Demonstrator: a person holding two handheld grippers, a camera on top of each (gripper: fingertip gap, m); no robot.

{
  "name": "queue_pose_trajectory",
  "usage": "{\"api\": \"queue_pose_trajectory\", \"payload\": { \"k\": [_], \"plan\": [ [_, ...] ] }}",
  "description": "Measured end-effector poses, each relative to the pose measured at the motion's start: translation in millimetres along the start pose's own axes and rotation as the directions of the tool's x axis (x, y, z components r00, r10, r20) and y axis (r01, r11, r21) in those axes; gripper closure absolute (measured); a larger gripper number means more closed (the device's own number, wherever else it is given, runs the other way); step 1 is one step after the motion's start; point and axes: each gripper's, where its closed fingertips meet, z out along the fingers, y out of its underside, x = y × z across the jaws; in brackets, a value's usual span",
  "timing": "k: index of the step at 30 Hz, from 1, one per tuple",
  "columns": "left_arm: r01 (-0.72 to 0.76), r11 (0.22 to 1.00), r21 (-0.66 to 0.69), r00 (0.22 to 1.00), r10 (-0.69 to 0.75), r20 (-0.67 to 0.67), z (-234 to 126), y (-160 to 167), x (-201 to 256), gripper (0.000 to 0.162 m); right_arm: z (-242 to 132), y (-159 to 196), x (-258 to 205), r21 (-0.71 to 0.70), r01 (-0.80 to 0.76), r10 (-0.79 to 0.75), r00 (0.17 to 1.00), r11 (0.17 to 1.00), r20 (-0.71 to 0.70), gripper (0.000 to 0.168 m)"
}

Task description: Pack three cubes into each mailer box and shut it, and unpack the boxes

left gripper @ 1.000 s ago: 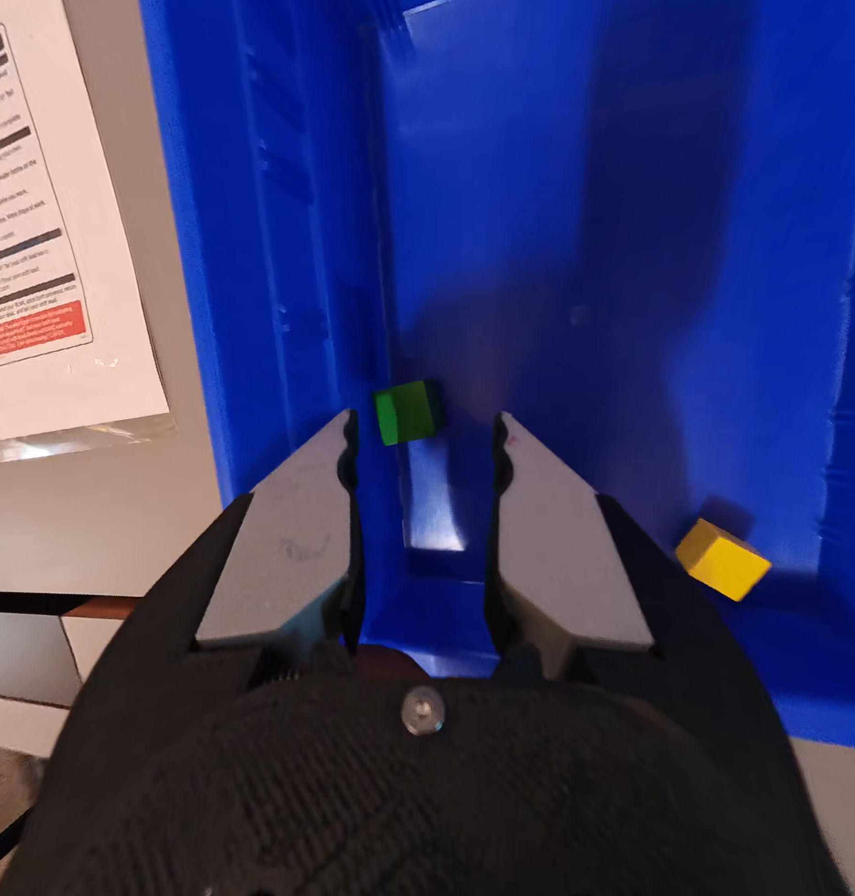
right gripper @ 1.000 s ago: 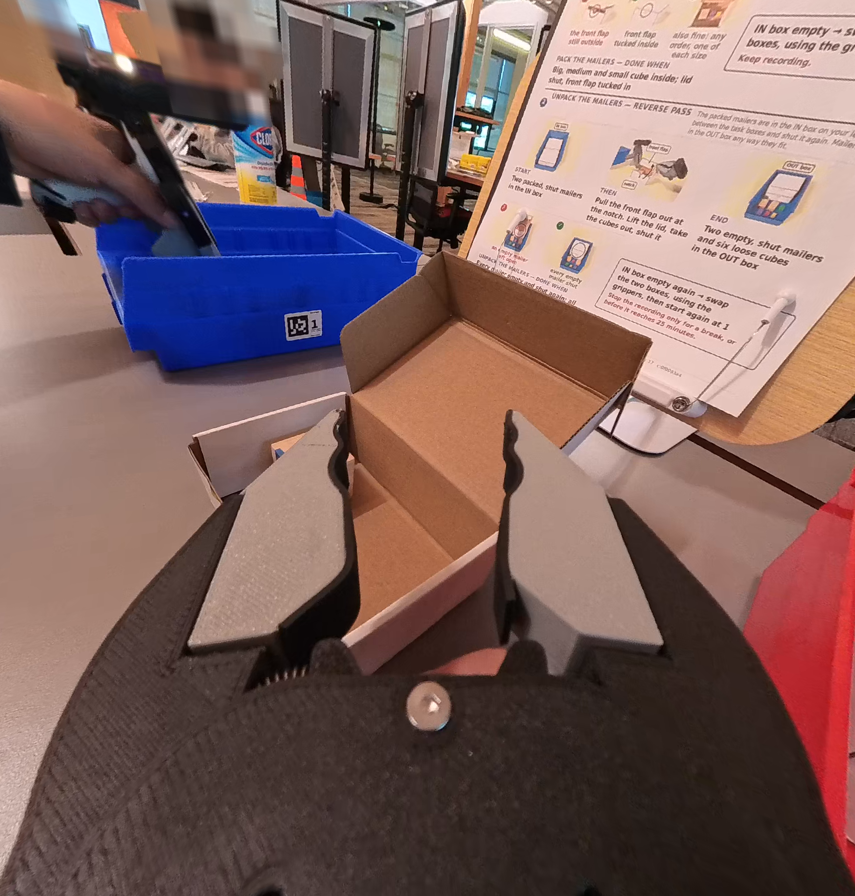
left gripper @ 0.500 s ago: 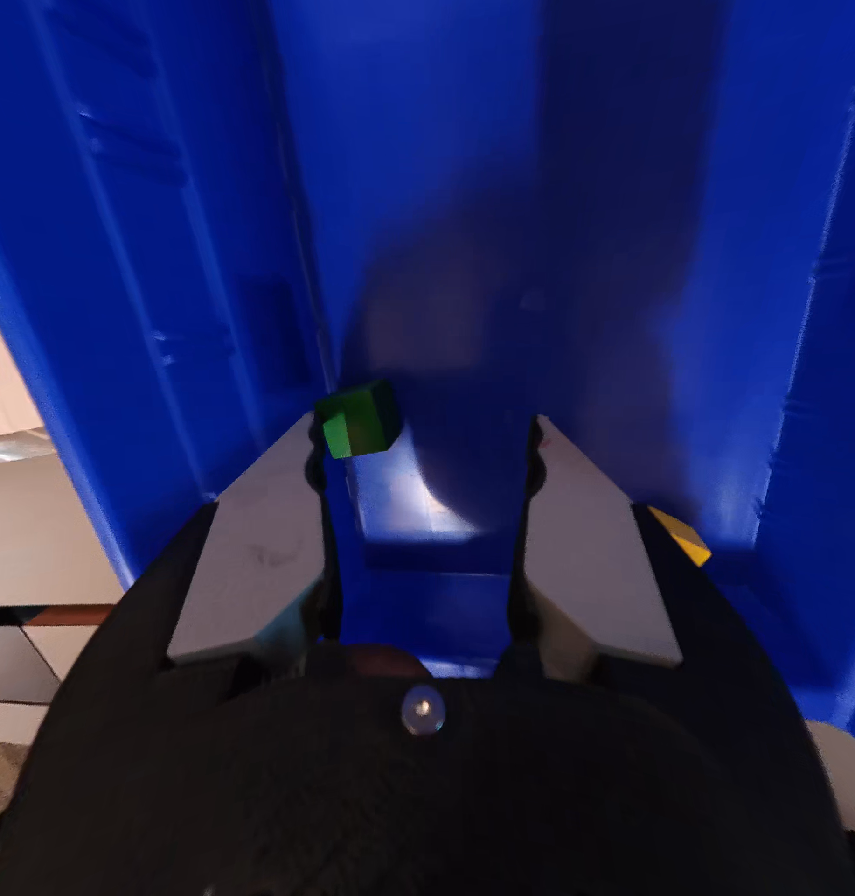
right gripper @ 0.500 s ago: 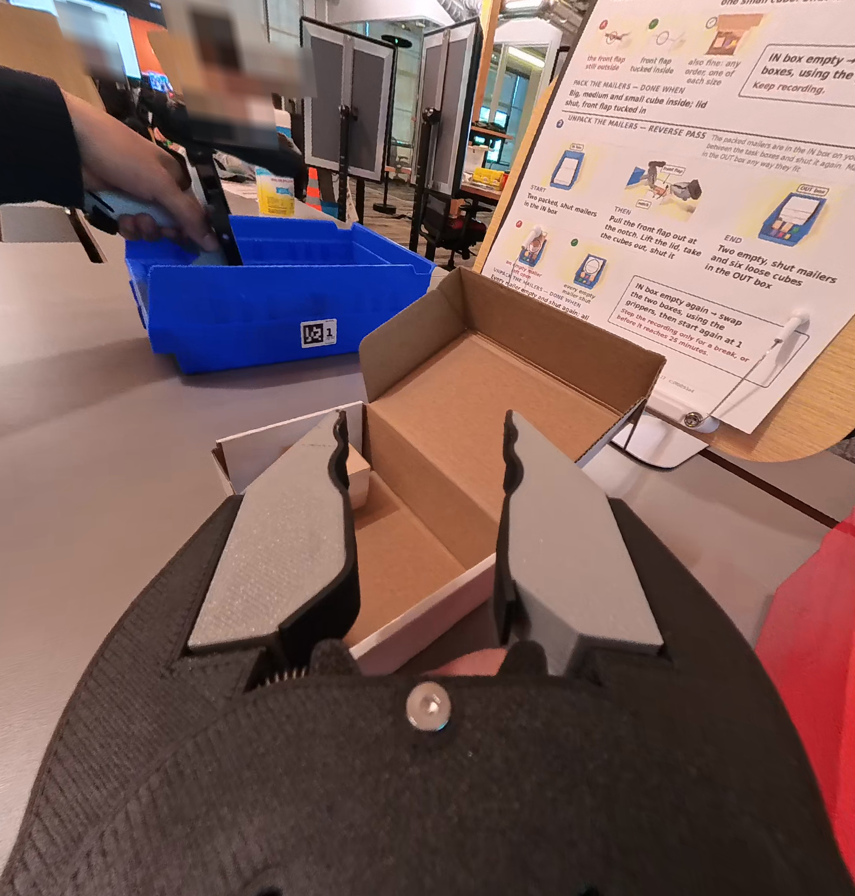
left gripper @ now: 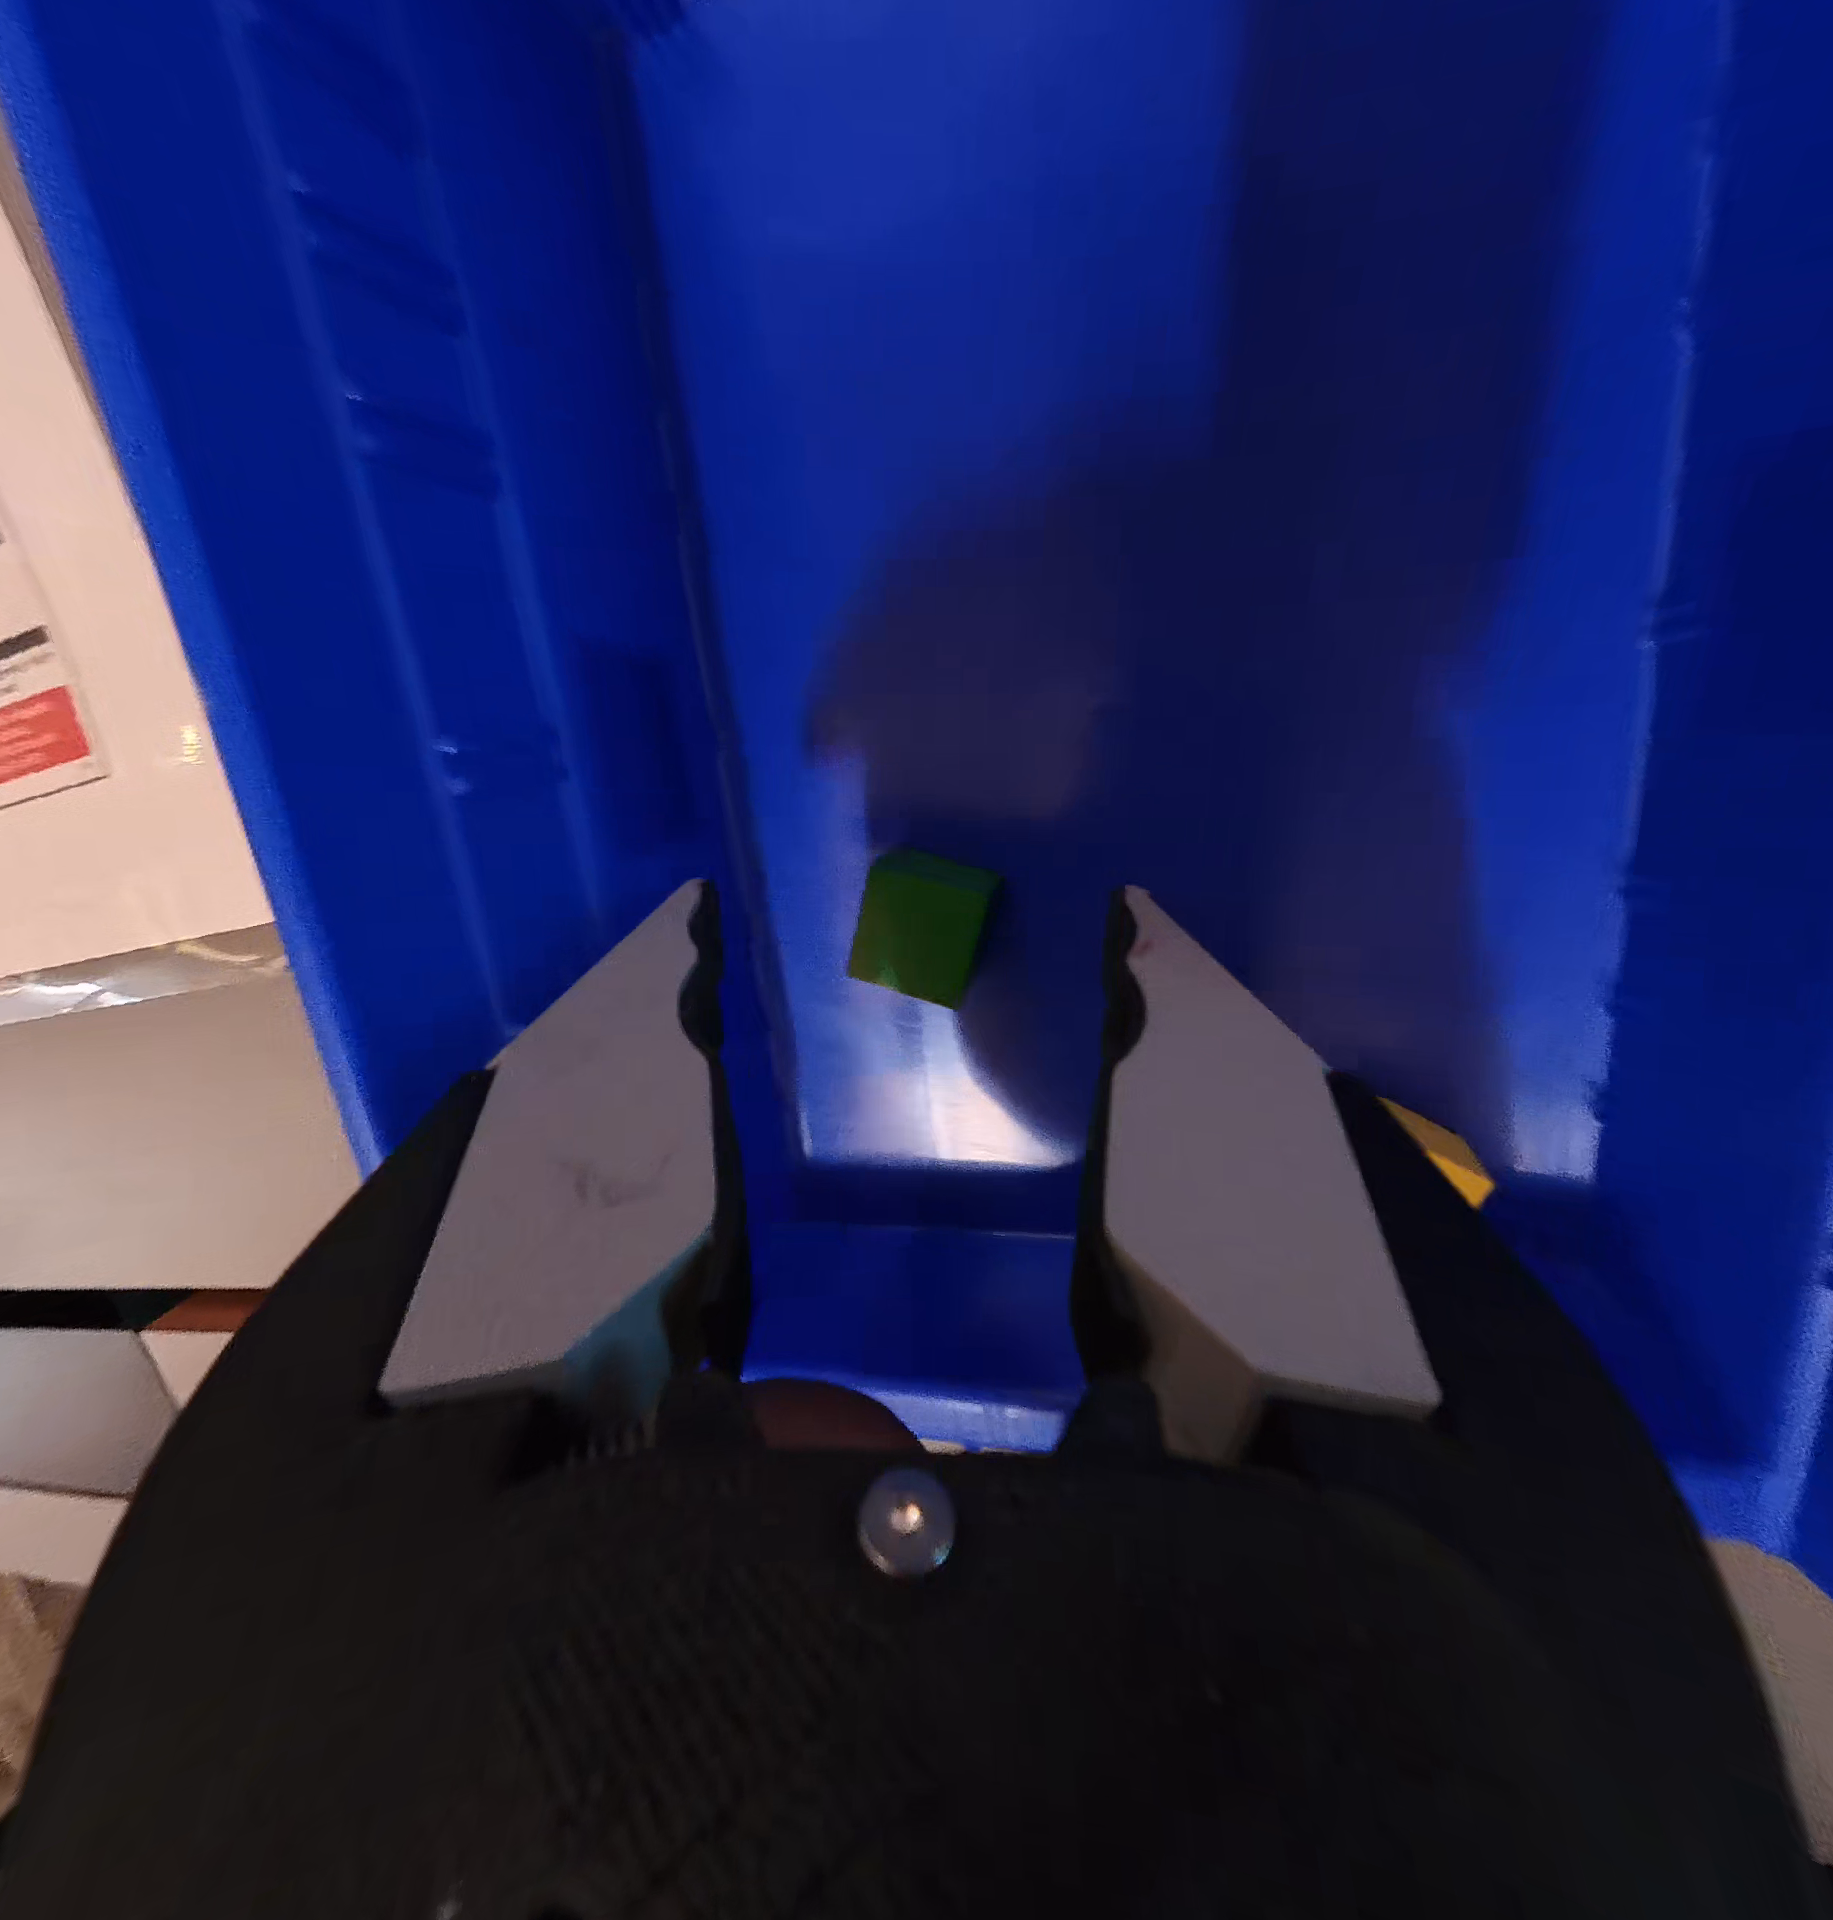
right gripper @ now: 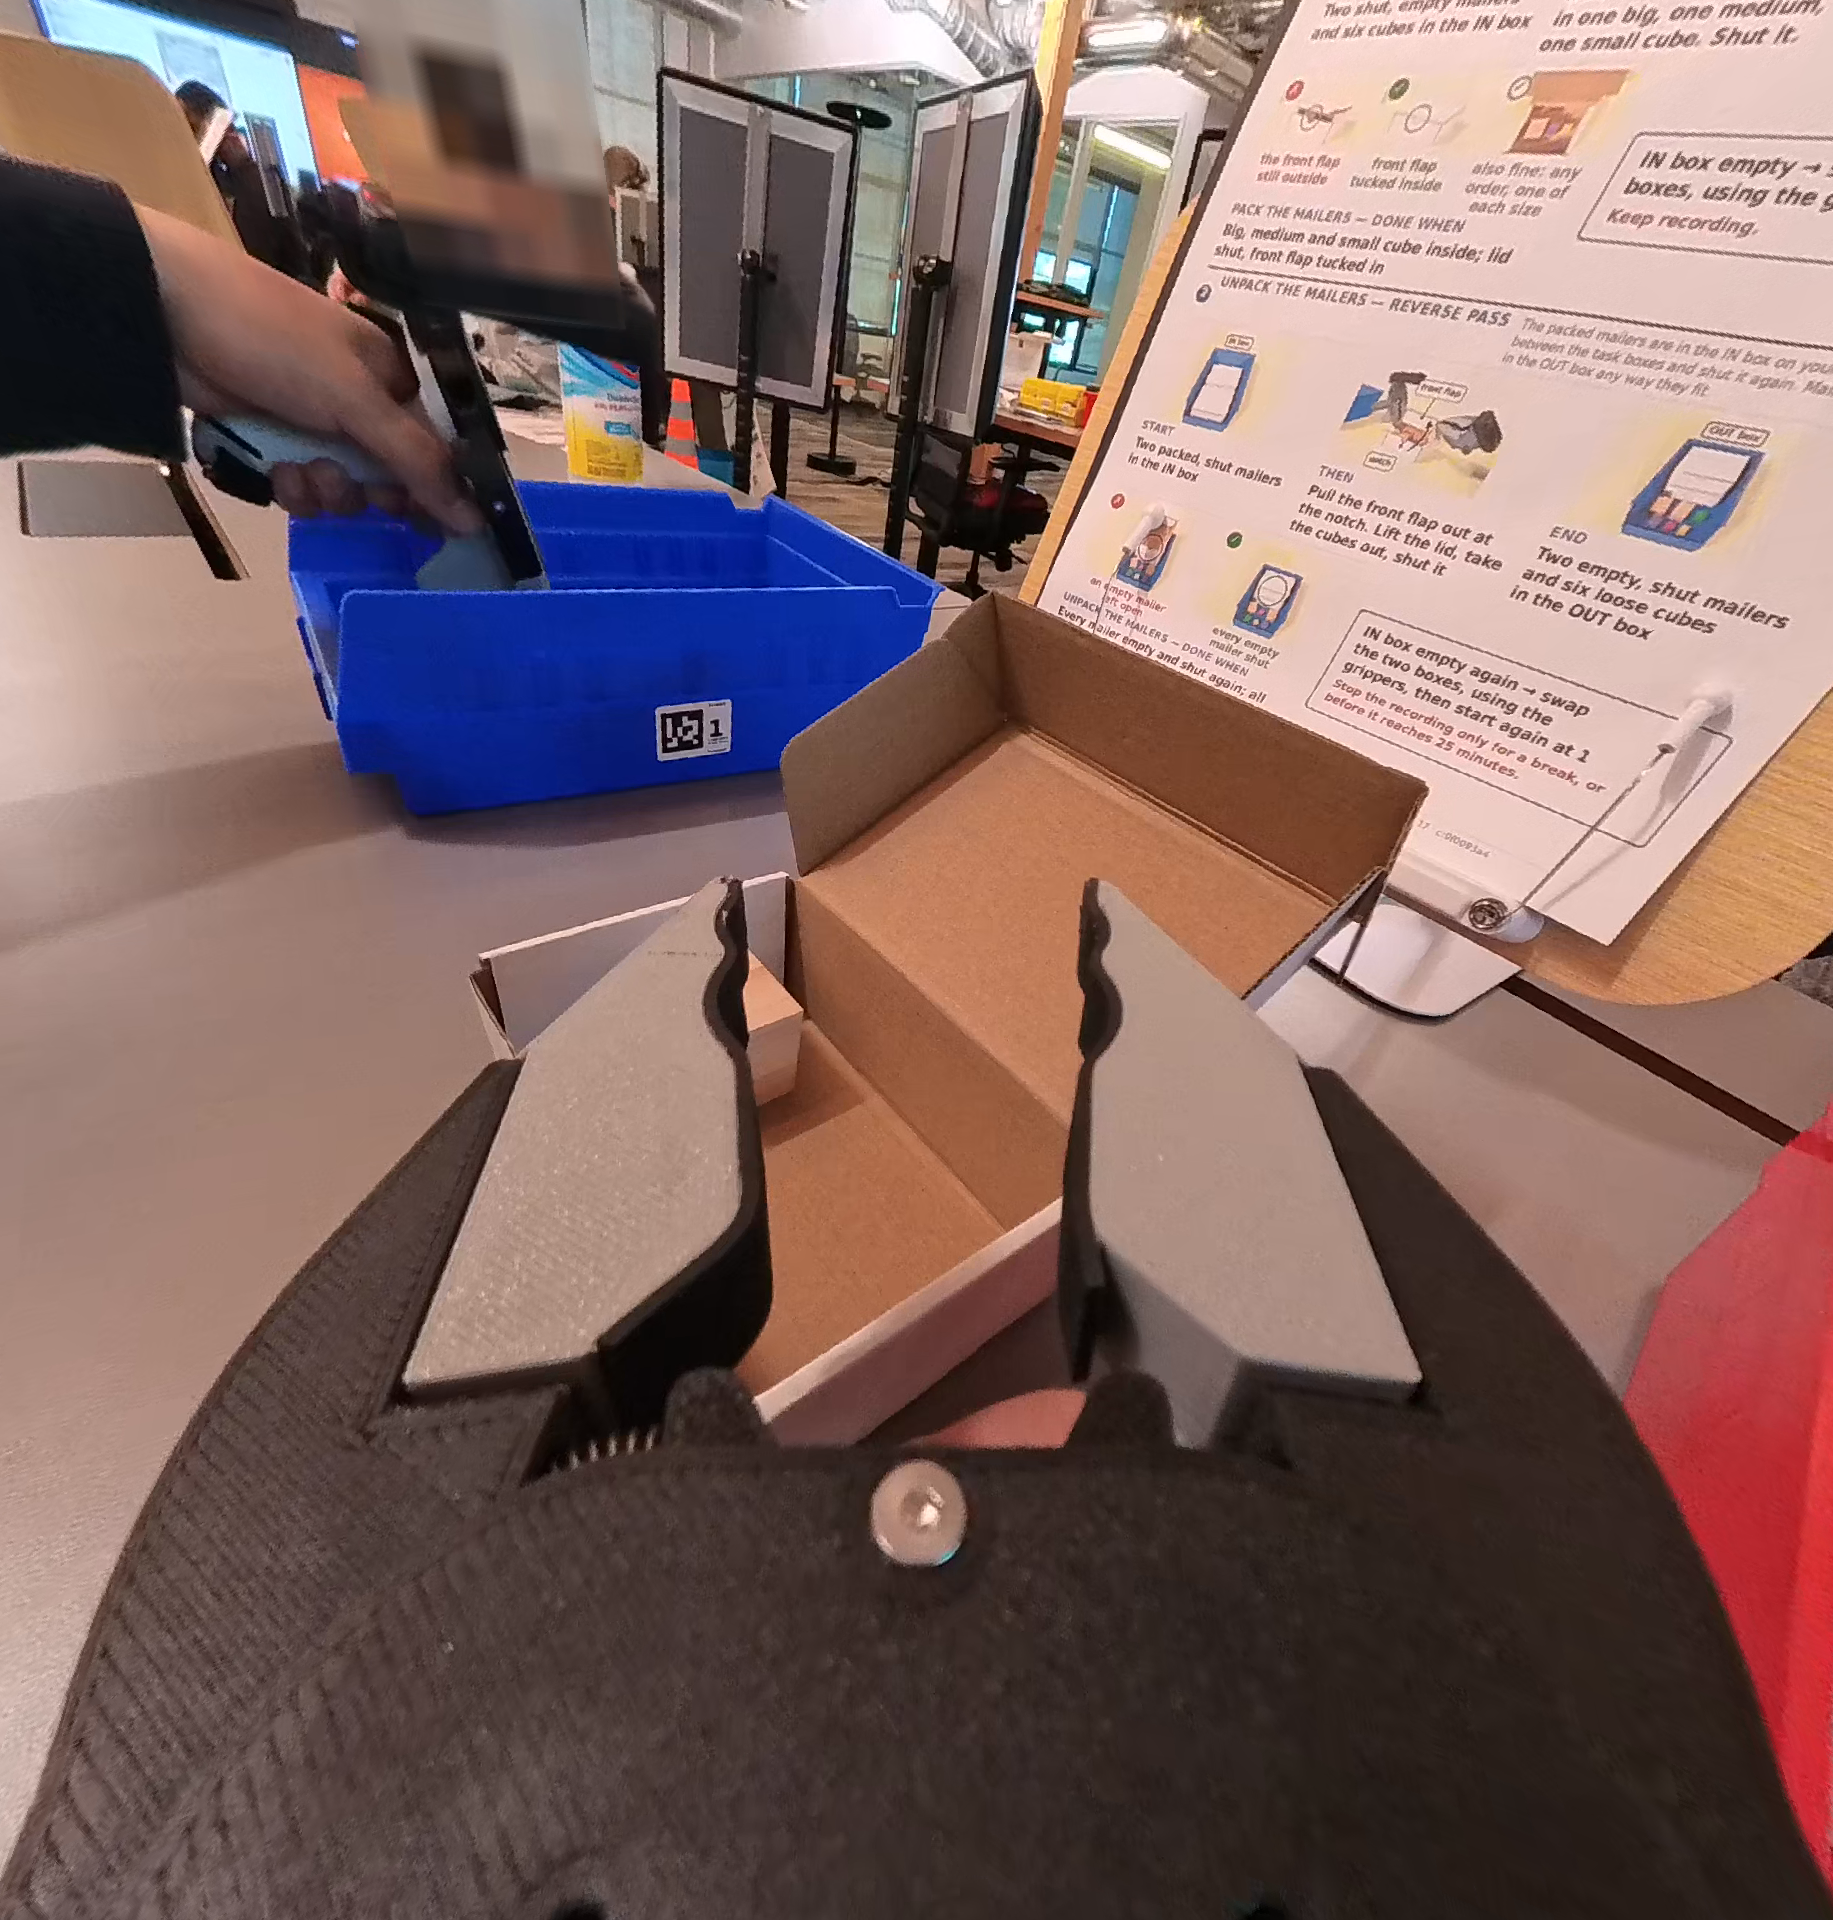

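Sitting on the table, the blue bin [left gripper: 1307,416] is taking in the left gripper [left gripper: 912,914], fingers spread wide and gripping nothing, with the green cube [left gripper: 922,943] lying just beyond, between the tips.

bright blue bin [left gripper: 1307,416], green cube [left gripper: 922,940] and a yellow cube [left gripper: 1437,1153] in it. mailer box [right gripper: 1047,935] is brown inside, white outside. red bin [right gripper: 1785,1351], grey tabletop [right gripper: 164,1039].
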Motion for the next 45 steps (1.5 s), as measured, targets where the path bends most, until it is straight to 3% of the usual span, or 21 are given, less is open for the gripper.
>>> {"api": "queue_pose_trajectory", "payload": {
  "k": [6,13,24,30,45],
  "plan": [
    [-0.002,0.998,-0.067,1.000,0.002,-0.002,19.8,14.5,0.4,0.090,0.1,1.0,0.4,-0.003,0.003,-0.003,1.000,1.000,-0.003,0.107],
    [0.045,0.998,-0.052,0.988,-0.052,-0.147,24.0,17.1,14.5,0.135,0.6,1.9,0.0,-0.006,-0.004,0.004,1.000,1.000,0.003,0.107],
    [0.013,0.998,-0.057,0.990,-0.021,-0.137,19.5,25.4,11.9,0.134,1.2,3.7,0.5,-0.011,-0.004,0.004,1.000,1.000,0.000,0.107],
    [0.012,0.999,-0.042,0.992,-0.017,-0.122,13.0,21.0,8.8,0.125,1.9,4.8,0.5,-0.016,-0.002,0.002,1.000,1.000,0.000,0.107],
    [-0.011,1.000,0.011,0.995,0.012,-0.098,-2.9,2.0,14.5,0.117,0.6,2.5,1.6,-0.007,-0.010,0.010,1.000,1.000,-0.001,0.107]
  ]
}}
